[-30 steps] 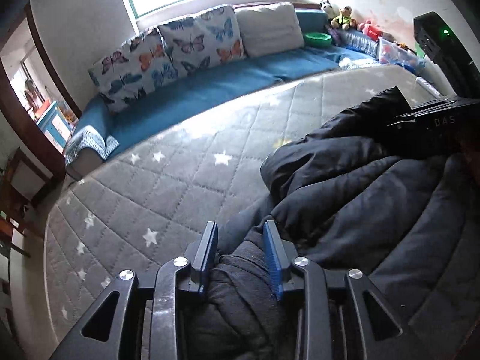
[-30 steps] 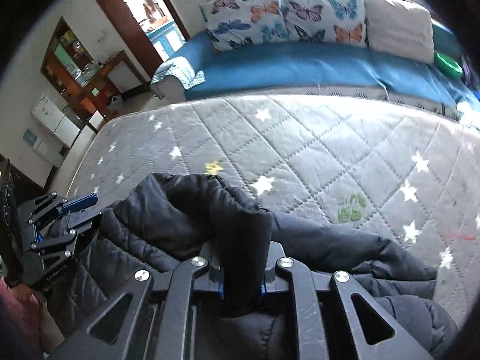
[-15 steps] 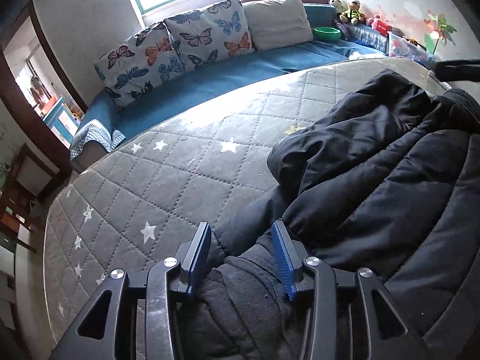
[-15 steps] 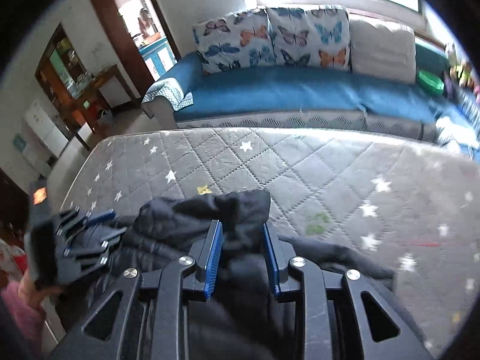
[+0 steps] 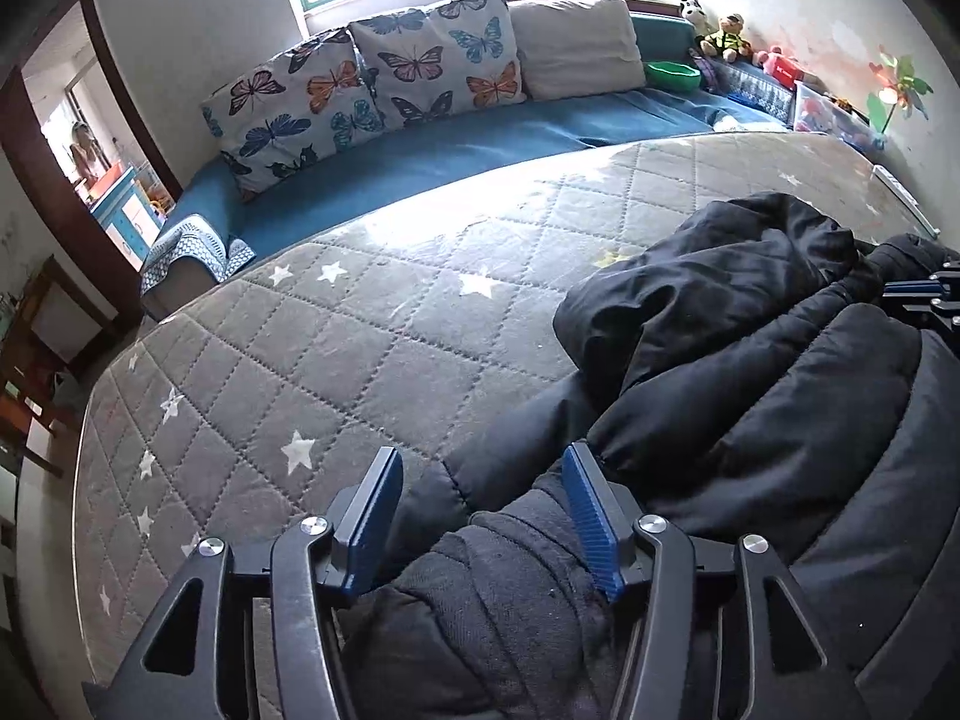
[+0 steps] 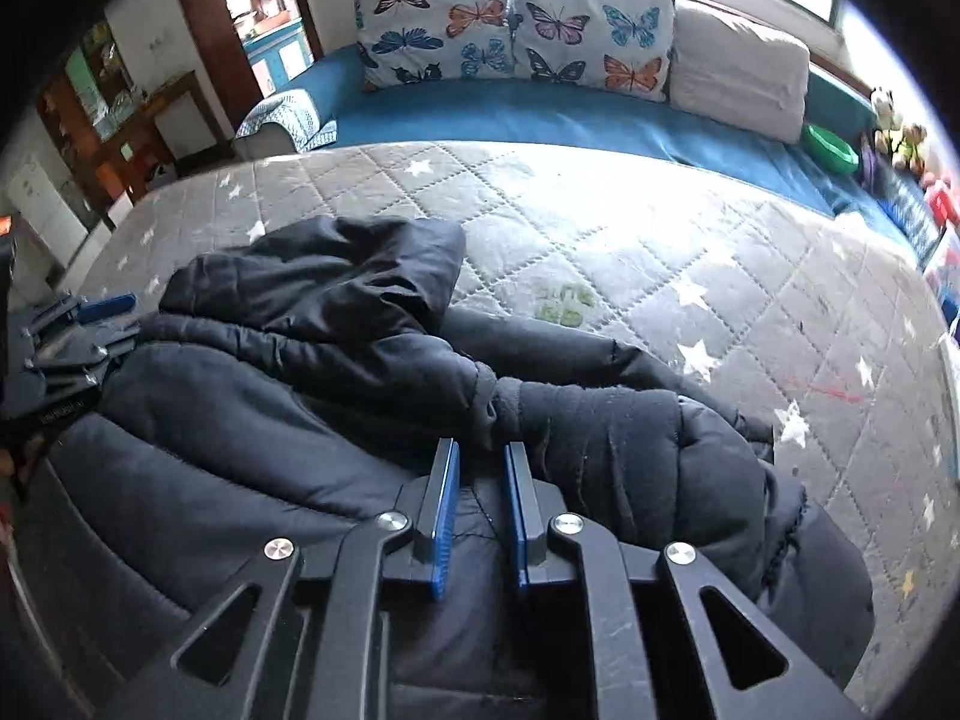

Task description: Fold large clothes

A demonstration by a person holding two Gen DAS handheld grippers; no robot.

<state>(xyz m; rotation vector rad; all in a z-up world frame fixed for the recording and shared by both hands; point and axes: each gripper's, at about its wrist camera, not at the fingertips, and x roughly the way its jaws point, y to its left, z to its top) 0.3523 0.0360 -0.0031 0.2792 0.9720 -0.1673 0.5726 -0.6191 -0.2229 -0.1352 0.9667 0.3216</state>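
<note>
Jacket: black quilted coat, spread over the lower right of the left wrist view; in the right wrist view filling the lower left and centre, lying on the mattress.
Cuff: ribbed dark sleeve end, bottom centre of the left wrist view, lying between the fingers of the left gripper.
Left gripper: bottom centre, blue pads spread wide apart, one on each side of the cuff, neither pressing on it; also seen as a dark shape with a blue pad at the left edge of the right wrist view, against the coat's edge.
Right gripper: bottom centre, blue pads with a narrow gap between them, parted, over the coat; whether a little cloth sits in the gap cannot be told. Partly seen at the right edge of the left wrist view, on the coat.
Second sleeve: centre right of the right wrist view, folded across the coat just beyond the right gripper's tips.
Mattress: grey quilted surface with white stars, centre left; upper right.
Sofa: blue seat across the upper frame behind the mattress.
Cushions: butterfly-print pair at upper centre; top centre, leaning on the sofa back.
</note>
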